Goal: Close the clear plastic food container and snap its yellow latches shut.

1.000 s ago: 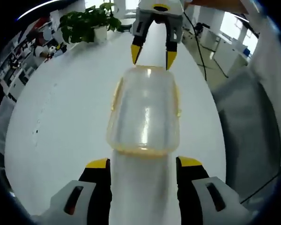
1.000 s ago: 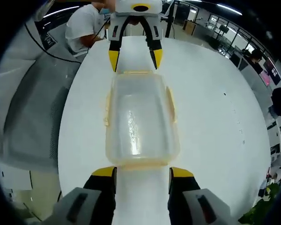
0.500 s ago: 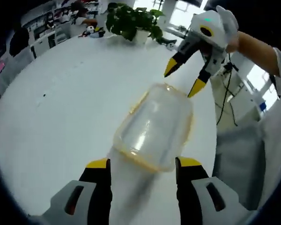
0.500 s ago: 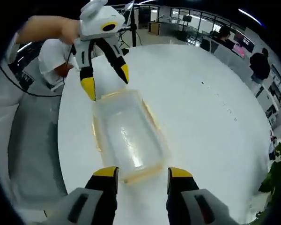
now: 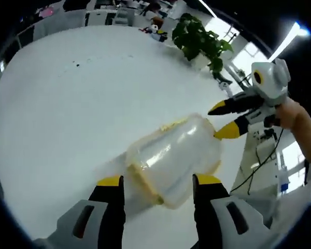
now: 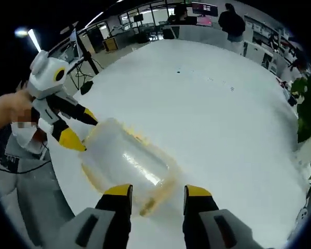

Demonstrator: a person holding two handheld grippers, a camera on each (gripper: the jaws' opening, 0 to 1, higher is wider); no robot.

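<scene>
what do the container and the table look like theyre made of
Food container: clear, slightly cloudy plastic, since the table shows through it and light glints off it; trim looks yellow plastic. Table: smooth white matte top, perhaps laminate; the material can't be told for sure.

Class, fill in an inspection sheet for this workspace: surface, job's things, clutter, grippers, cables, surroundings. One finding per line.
Surface: white table, bare around the work.
Job's things: clear plastic container with yellow latches, lid on; whether latched, cannot tell.
Clutter: nothing seen near the container.
Grippers: left gripper and right gripper both open, one at each end of the container, yellow-tipped fingers apart.
Cables: black cable hanging beyond the table edge.
Surroundings: potted plant at the far edge; office desks and people behind.
</scene>
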